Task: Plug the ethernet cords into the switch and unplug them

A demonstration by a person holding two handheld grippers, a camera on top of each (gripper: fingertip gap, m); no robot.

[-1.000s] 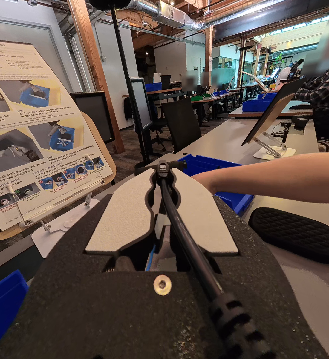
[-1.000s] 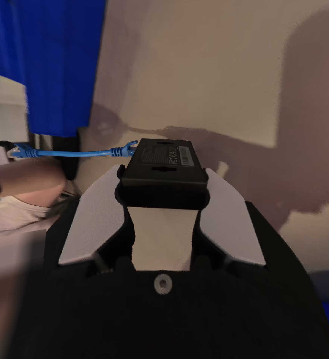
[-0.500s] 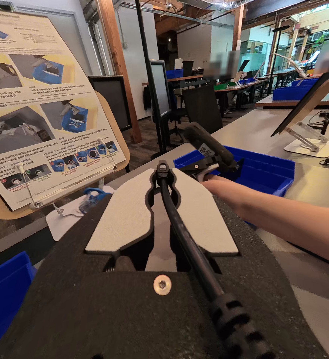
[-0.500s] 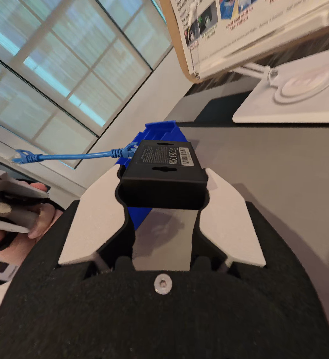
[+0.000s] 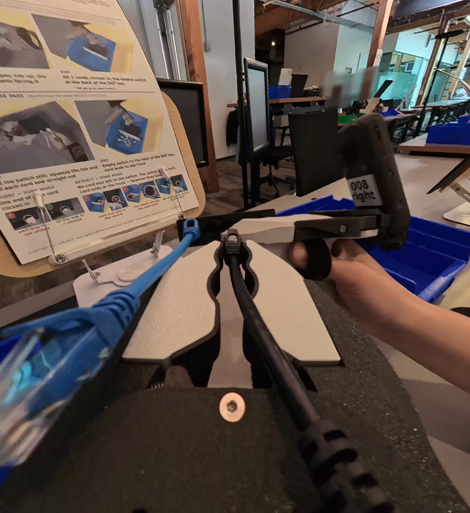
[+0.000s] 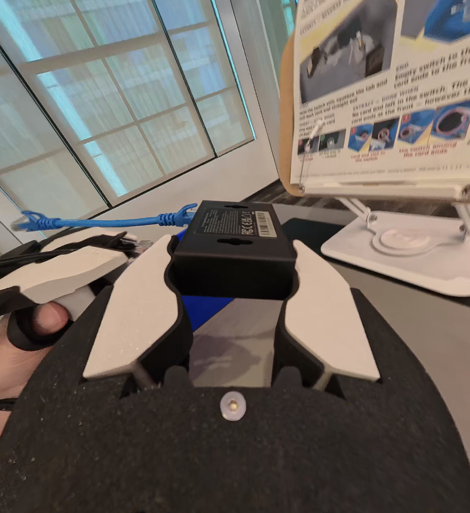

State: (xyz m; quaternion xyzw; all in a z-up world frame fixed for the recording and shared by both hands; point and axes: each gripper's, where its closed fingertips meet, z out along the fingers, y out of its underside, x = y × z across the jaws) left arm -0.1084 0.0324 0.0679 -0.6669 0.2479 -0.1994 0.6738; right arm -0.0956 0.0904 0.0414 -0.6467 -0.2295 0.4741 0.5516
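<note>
The right gripper has its jaws set wide around the sides of the black switch, clamping it underside-up so that its port face looks out at nine o'clock in the right wrist view, toward the other tool; I judge that this hold keeps the box steady while cords go in. A blue cord already sits in the port at the far end of that face, its free end trailing off toward nine o'clock in the air. The left gripper has its jaws pinched narrow on a black cord just behind the plug, the plug tip poking out at twelve o'clock, just short of the switch's port face and in line with it, which suggests that an insertion is about to be tried. In the left wrist view the blue cord runs back toward seven o'clock past the camera. Beyond the switch at one to three o'clock lies a blue bin on the grey table, and at ten o'clock an instruction sheet leans on a white stand. There is writing on the sheet, a printed label with marks and a barcode on the switch's underside, and a small tag on the right tool's handle; I leave all of it unread.
</note>
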